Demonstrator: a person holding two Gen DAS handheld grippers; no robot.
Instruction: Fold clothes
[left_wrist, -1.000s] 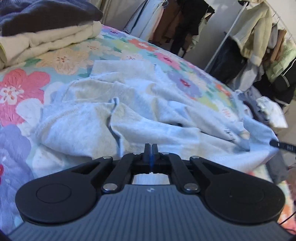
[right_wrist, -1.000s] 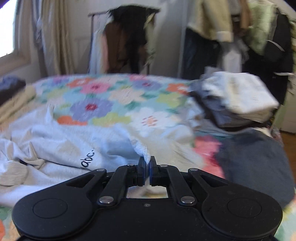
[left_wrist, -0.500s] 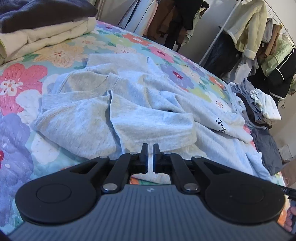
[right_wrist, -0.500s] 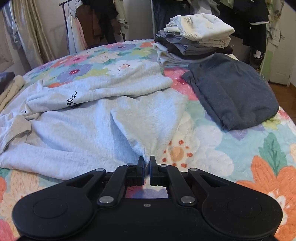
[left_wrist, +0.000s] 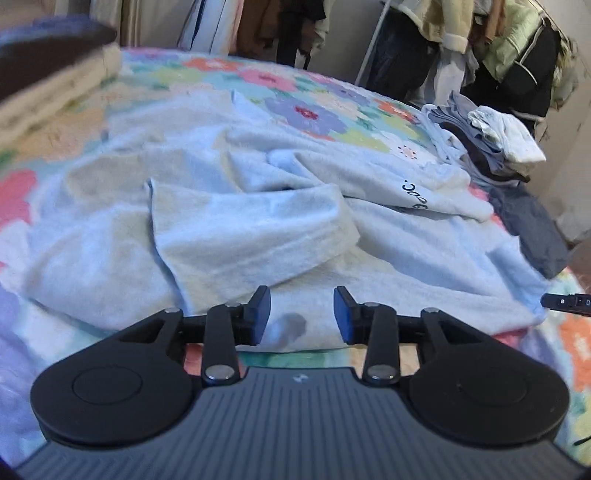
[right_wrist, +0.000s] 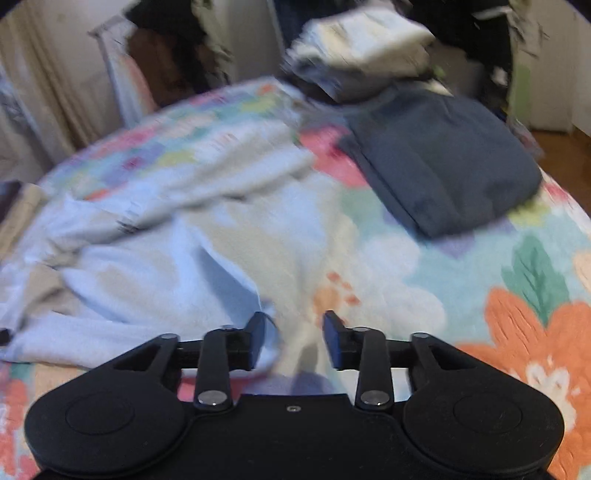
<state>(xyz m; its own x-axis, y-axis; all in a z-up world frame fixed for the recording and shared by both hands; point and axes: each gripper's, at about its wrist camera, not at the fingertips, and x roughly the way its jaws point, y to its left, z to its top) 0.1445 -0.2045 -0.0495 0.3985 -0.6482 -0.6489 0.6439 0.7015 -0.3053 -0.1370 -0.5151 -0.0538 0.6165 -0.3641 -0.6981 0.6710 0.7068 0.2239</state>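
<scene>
Pale grey fleece sweatshirt (left_wrist: 258, 221) is lying crumpled on the bed (left_wrist: 303, 110), its hem running along the near edge. Left tongs (left_wrist: 301, 314) are hanging spread wide just above that hem, pinching nothing. Right tongs (right_wrist: 293, 339) are also sitting spread, empty, left pad (right_wrist: 256, 334) over the sweatshirt's (right_wrist: 166, 258) near corner, right pad over bare floral quilt (right_wrist: 480, 277). One sleeve is lying folded across the chest in the left view; small dark lettering (left_wrist: 413, 195) is showing on the far-right part. Folded dark grey garment (right_wrist: 443, 158) is resting on the bed's right side, apart from the sweatshirt. Behind it, a stack of folded clothes (left_wrist: 487, 144) is sitting near the far right corner. Folded cream and dark bedding (left_wrist: 48, 81) is sitting at the far left edge. Clothes rack (left_wrist: 373, 40) with hanging garments is standing beyond the bed. Right view is motion-blurred.
</scene>
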